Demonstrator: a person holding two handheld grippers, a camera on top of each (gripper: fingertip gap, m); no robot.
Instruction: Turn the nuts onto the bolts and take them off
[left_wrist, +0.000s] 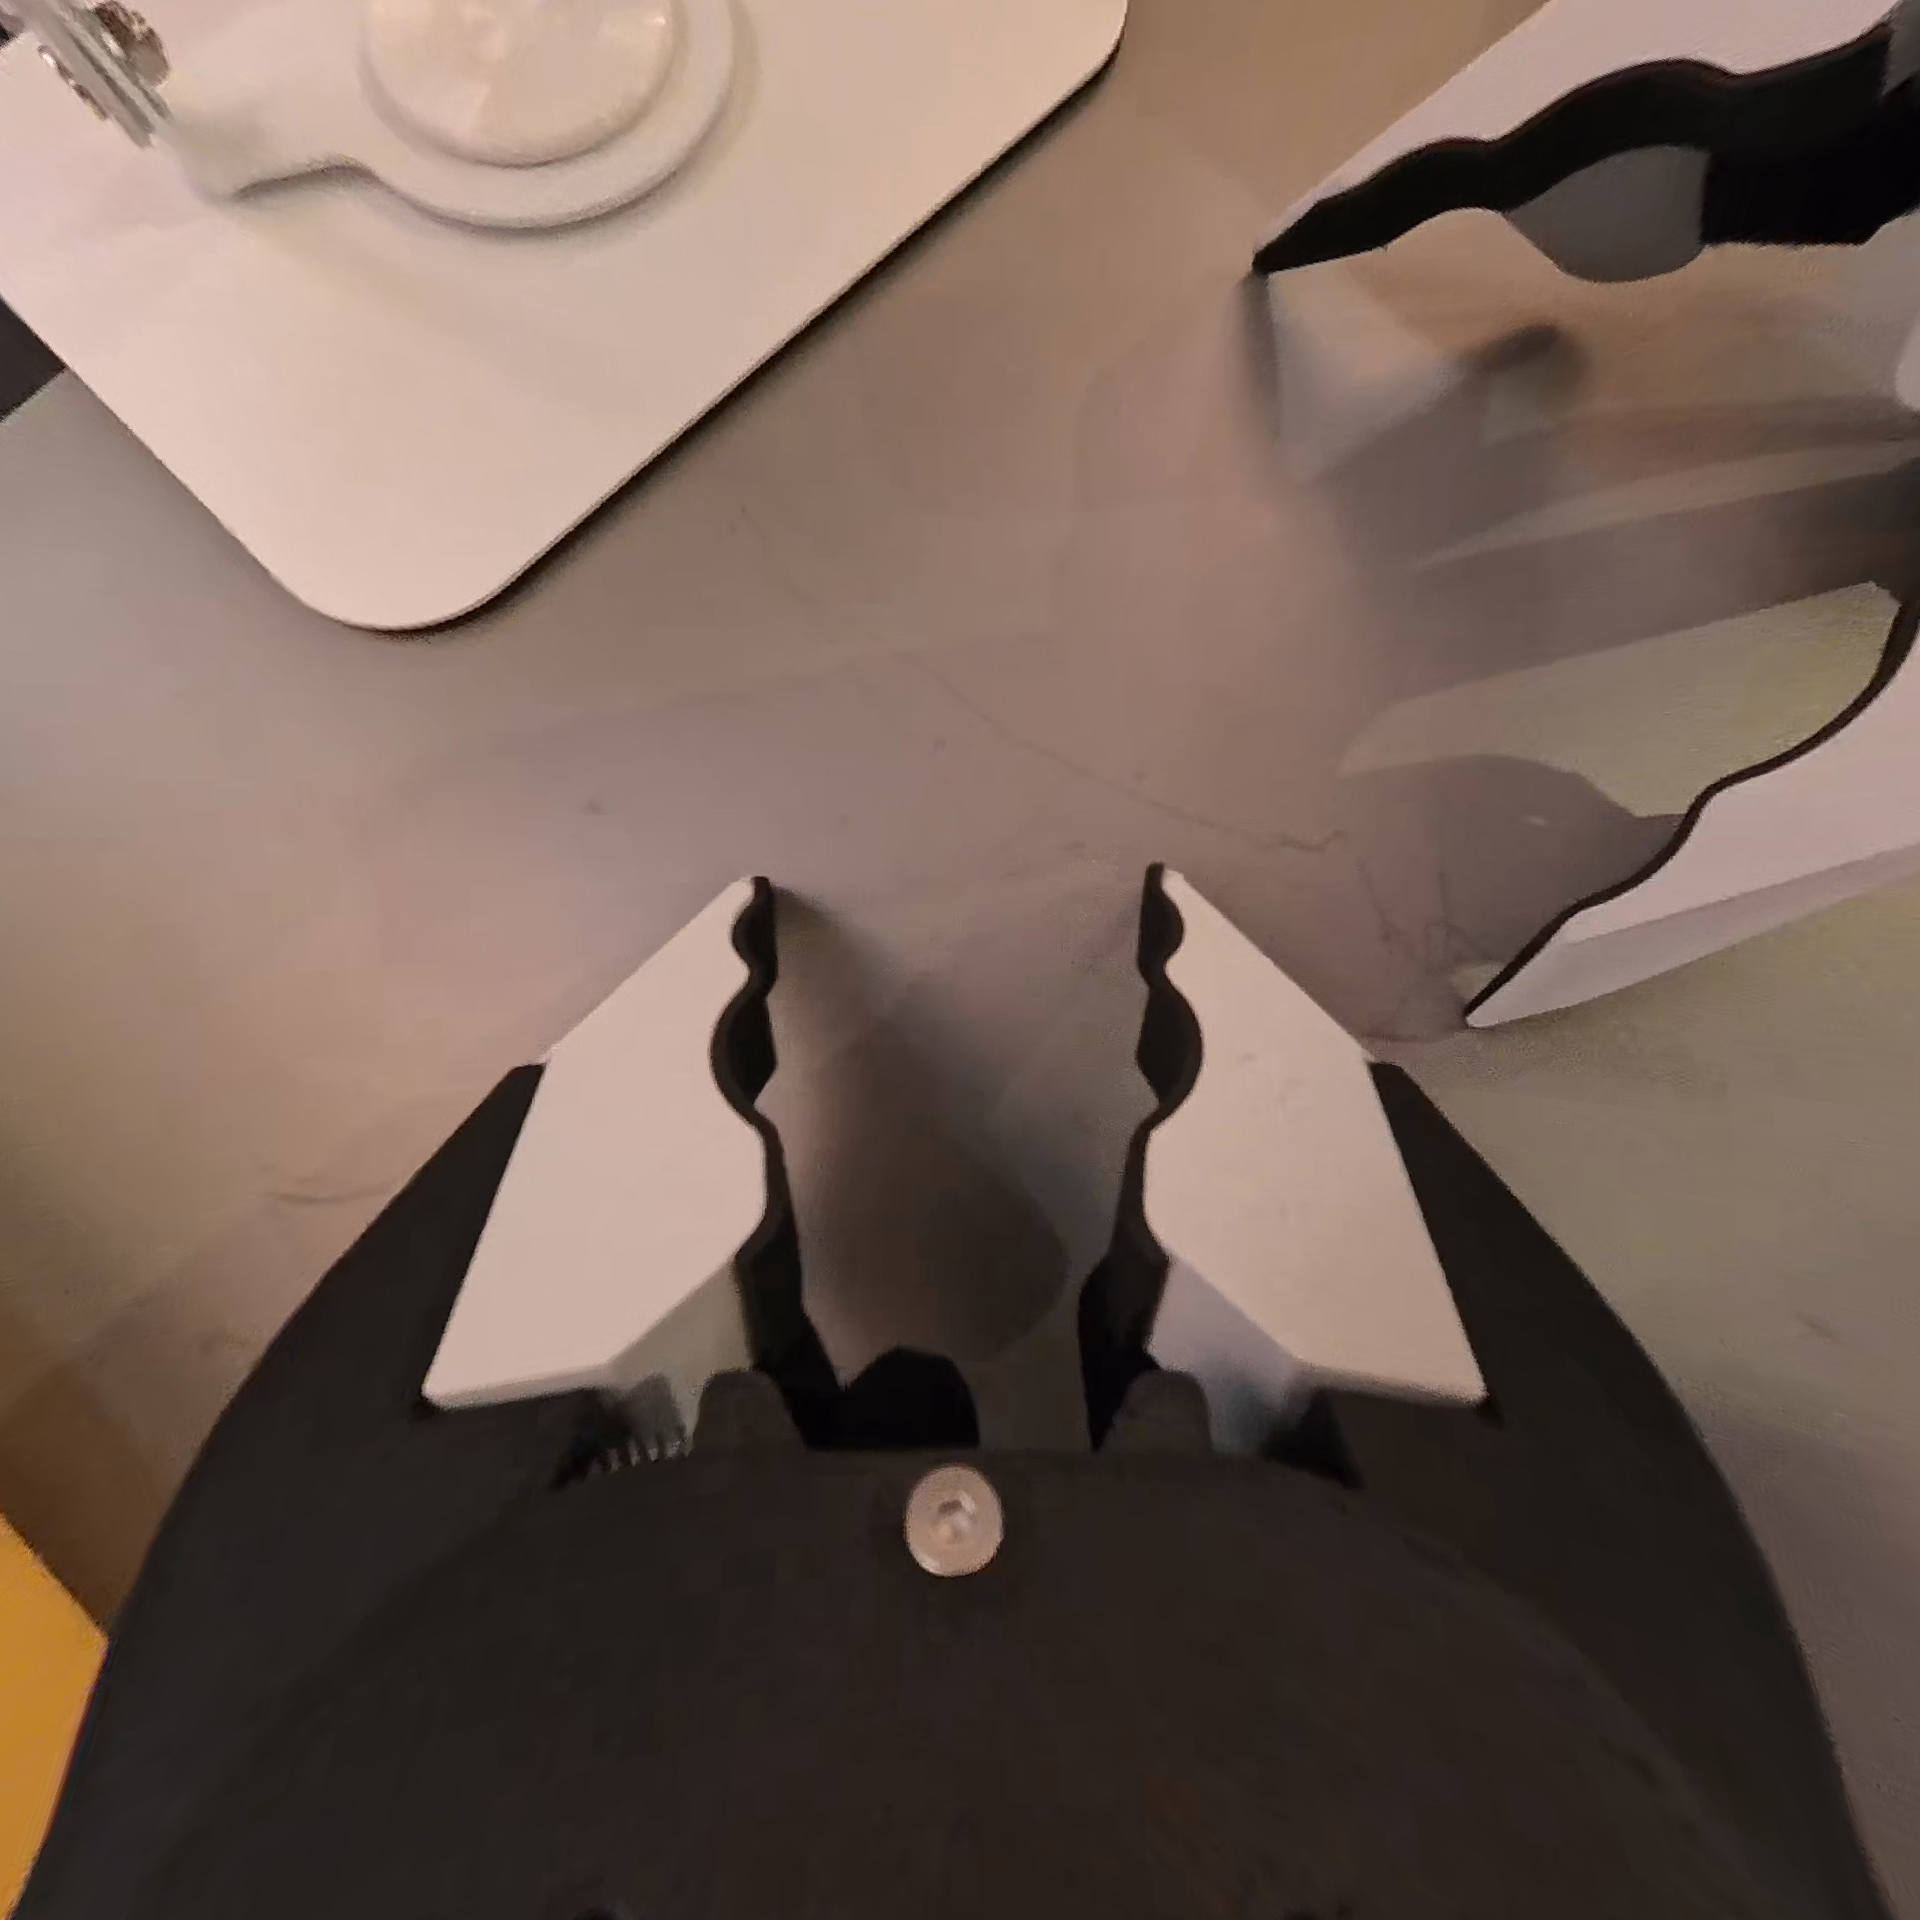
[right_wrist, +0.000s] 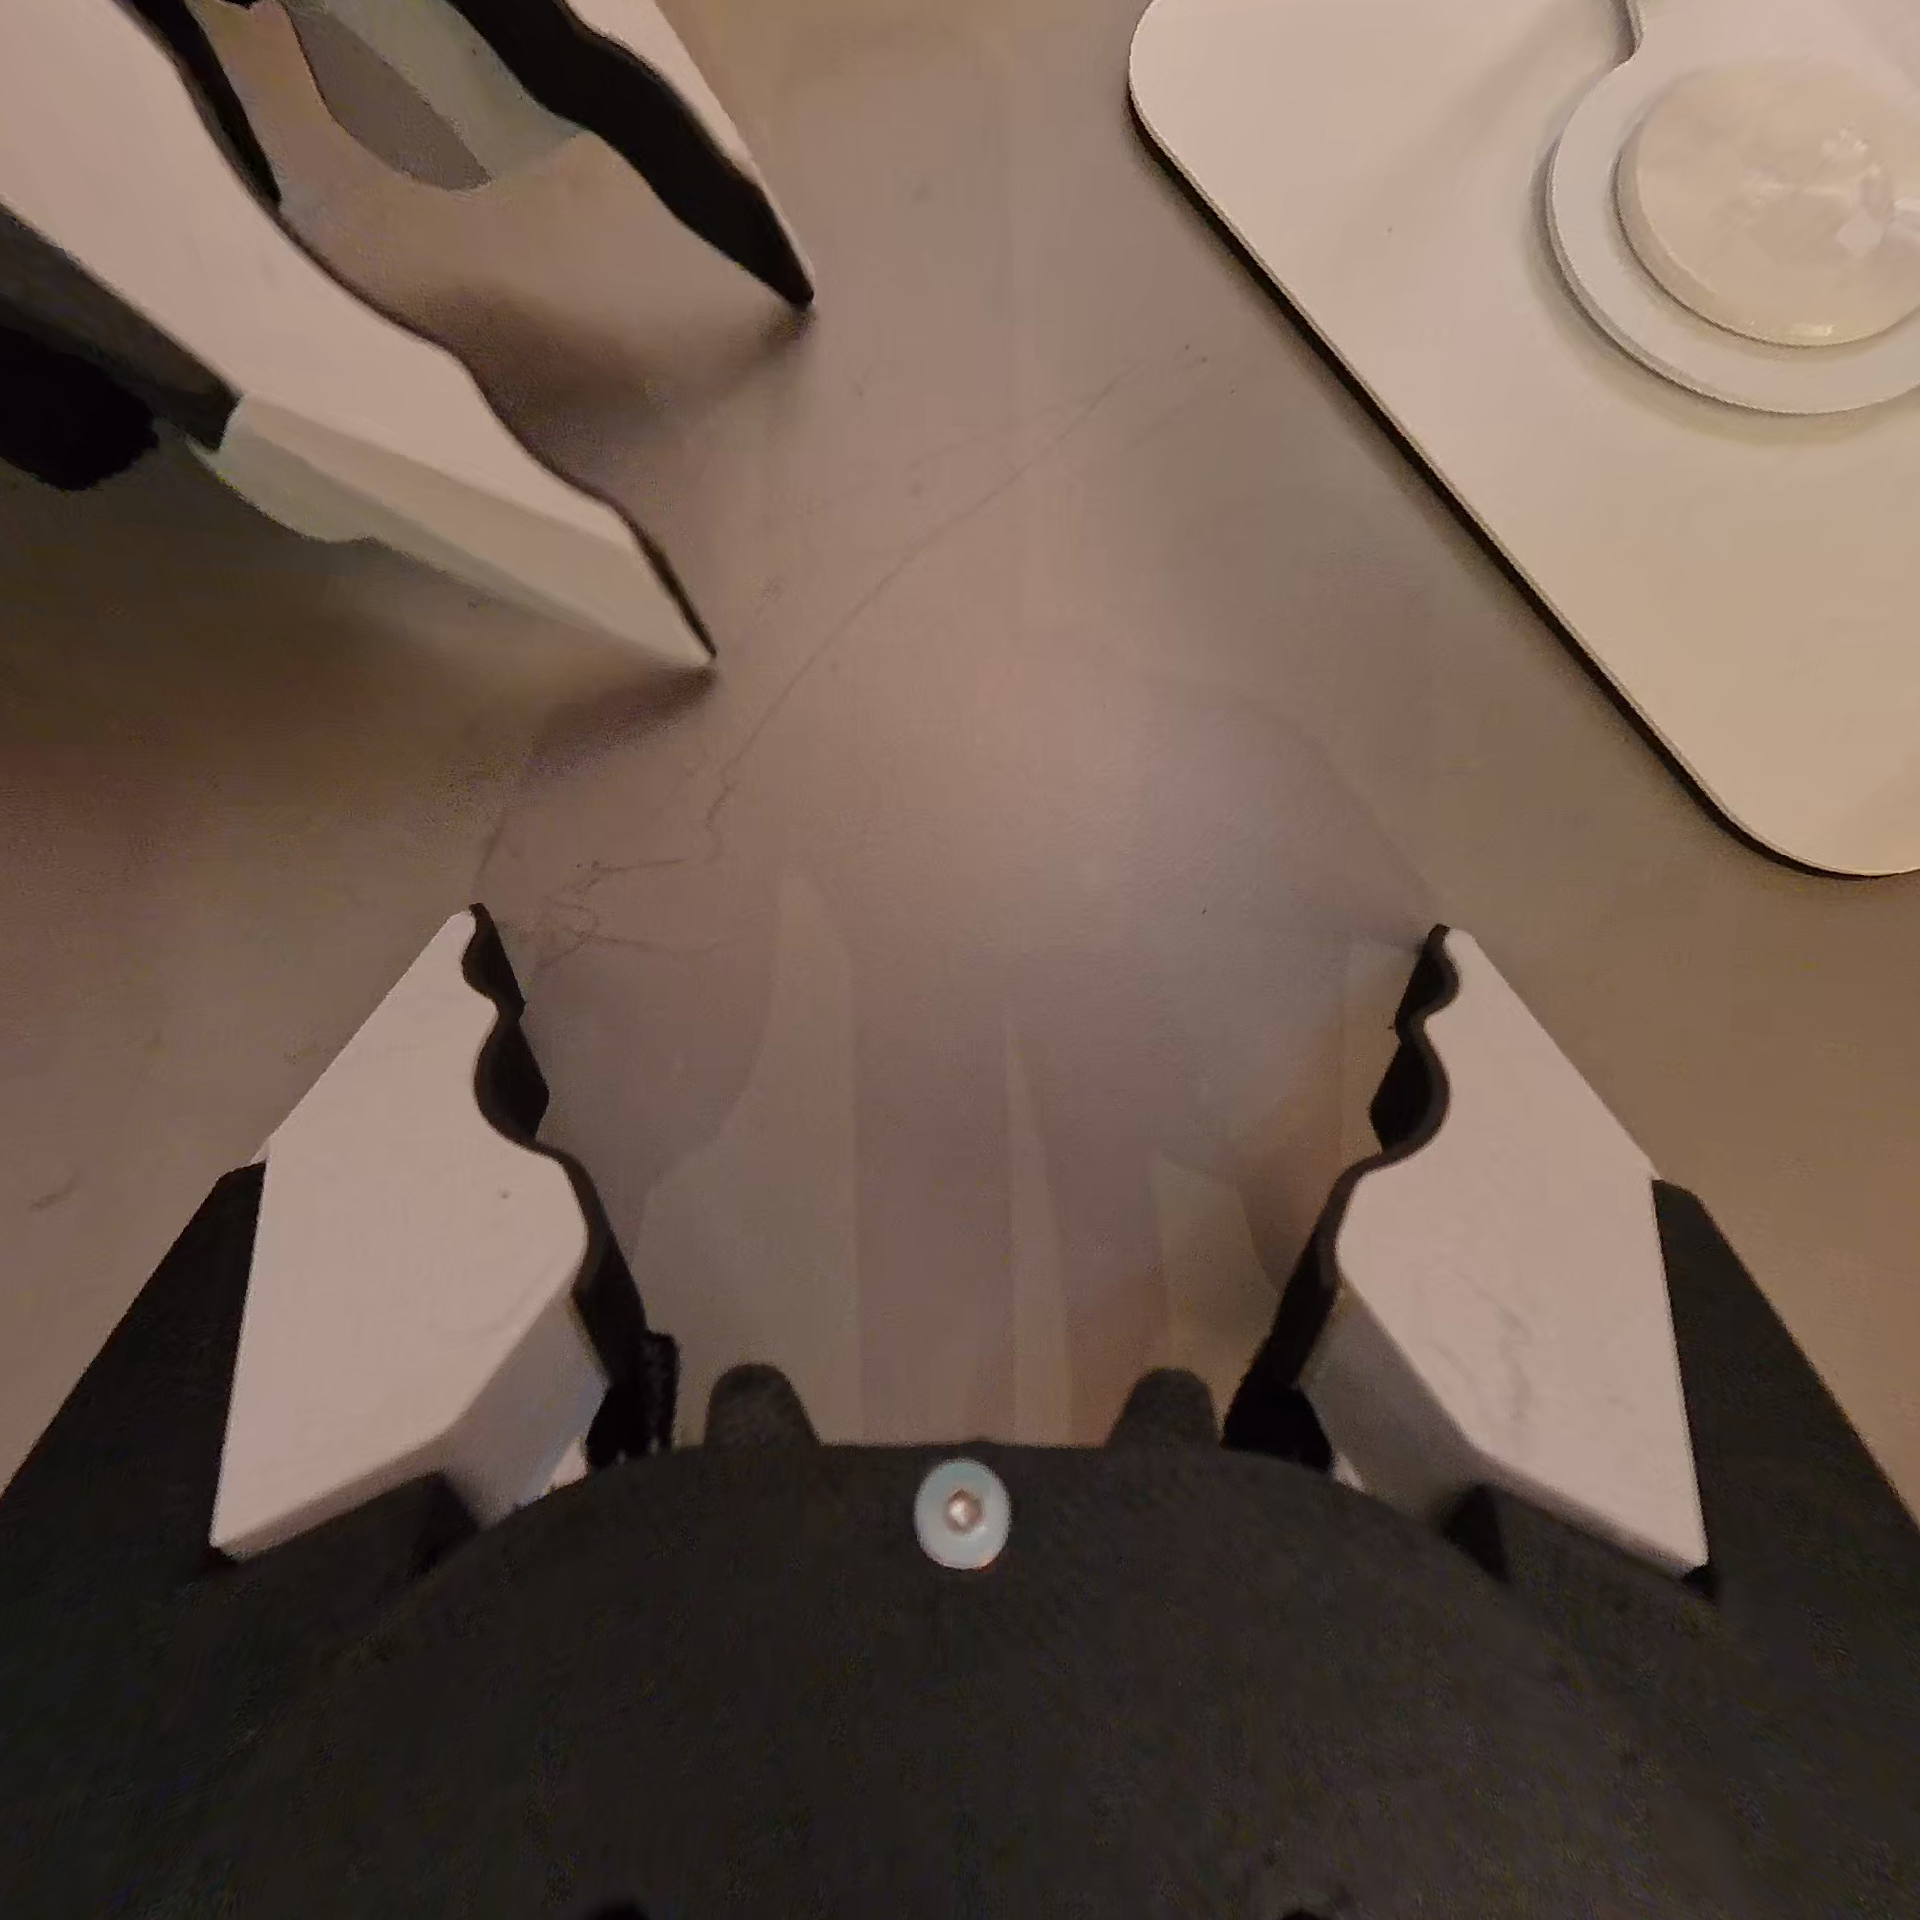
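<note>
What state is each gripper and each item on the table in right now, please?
left gripper: open, empty, over bare table.
right gripper: open wider, empty.
white board: flat on the grey table, untouched.
round white fixture: seated on the board.
threaded metal part: at the fixture's end, blurred; nut cannot be told.

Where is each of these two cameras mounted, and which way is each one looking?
Left wrist view: sits on the left gripper, looks down along its open fingers at the grey table; the right gripper enters at right.
Right wrist view: sits on the right gripper, facing down at the table; its fingers are wide open, the left gripper enters top left.
Shared: both show the white board with its round white fixture.
</note>
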